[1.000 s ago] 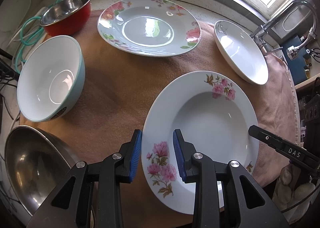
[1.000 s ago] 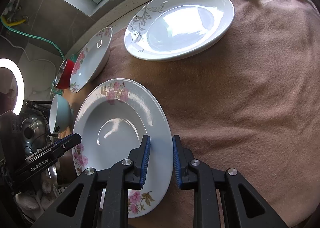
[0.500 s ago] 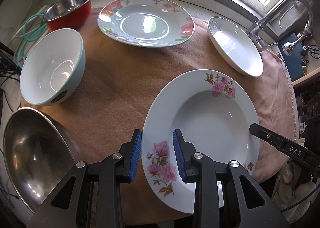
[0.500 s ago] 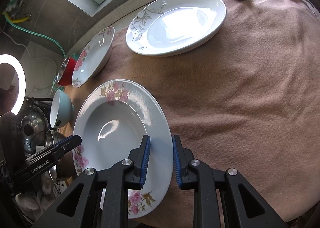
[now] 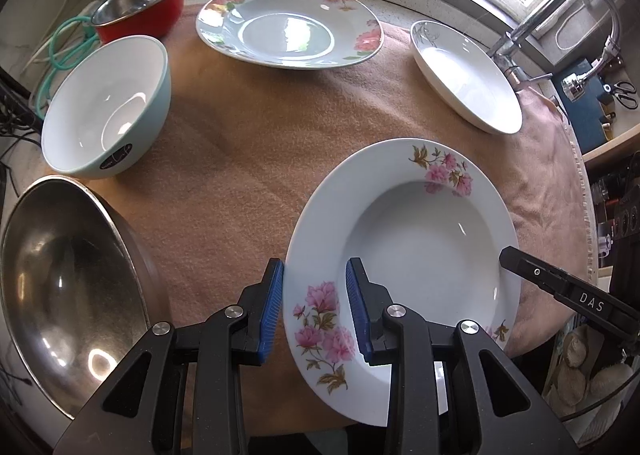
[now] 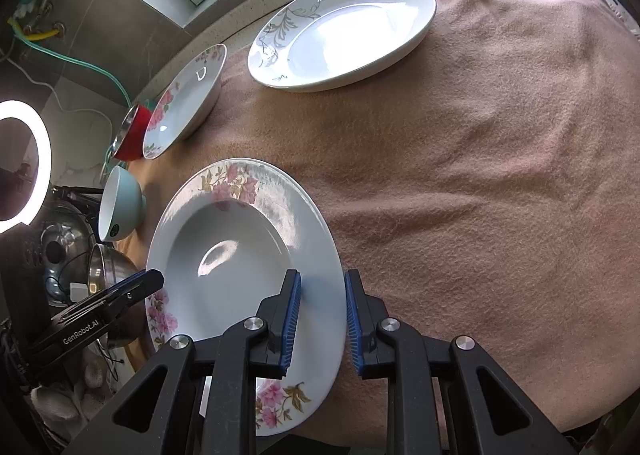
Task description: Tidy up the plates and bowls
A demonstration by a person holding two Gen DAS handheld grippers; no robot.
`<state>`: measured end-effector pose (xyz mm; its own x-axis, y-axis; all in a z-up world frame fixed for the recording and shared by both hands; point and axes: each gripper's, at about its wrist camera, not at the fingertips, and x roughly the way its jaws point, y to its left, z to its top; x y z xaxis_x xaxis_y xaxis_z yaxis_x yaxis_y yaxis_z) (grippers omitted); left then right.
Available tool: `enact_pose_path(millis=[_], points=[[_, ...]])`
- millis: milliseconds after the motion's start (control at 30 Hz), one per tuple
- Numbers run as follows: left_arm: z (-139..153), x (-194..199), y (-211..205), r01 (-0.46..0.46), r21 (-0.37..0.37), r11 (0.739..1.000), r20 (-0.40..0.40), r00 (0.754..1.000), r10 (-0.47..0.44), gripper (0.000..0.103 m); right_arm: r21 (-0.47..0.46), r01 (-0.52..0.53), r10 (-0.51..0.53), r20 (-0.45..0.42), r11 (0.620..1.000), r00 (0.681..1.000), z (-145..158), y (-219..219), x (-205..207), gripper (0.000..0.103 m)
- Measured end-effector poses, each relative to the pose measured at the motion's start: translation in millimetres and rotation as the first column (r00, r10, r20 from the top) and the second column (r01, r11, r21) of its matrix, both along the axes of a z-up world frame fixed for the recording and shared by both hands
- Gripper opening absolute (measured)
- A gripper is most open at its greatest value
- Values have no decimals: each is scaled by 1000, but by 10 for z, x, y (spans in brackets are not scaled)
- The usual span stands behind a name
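Over pink cloth [image 6: 500, 175], both hand-held grippers (left [image 5: 314, 305], right [image 6: 320, 319]) clamp 1 floral plate's [image 5: 420, 247] opposite rims.

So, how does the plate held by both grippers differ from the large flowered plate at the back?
The held plate is gripped at two sides of its rim and lifted off the cloth; the back plate lies flat on it. The held plate has a deep well; the back plate looks shallower, with a flat centre. The held plate's flowers are pale pink, the back plate's redder with green leaves. Both are round and white.
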<state>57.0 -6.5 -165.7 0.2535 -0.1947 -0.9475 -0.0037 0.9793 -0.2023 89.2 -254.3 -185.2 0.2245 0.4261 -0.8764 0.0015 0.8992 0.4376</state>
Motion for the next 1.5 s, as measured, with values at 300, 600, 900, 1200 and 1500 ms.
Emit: enact_pose_path(millis=[300,600,900,1200,1500], points=[[-37,-24,4,3,7,1000,-7,1000,-3,30,3,-1,1,-12,1000,1000,-34,-32,-76,20],[-83,-32,1,2,13,1000,-14,1000,-2,30,-2,-11,11,-13,1000,1000,-40,-13,-86,20],[-113,-27,-9,8,21,1000,-11,1000,-8,30,-6,-15,14,-13,1000,1000,-53,-5,-95,20],[-103,-40,-19,9,26,1000,-5,1000,-9,30,-6,-13,13,-13,1000,1000,-61,-10,-108,20],[-24,-84,-32,4,29,1000,17,1000,-5,30,-13,-11,11,-5,1000,1000,-24,-26,-114,22]])
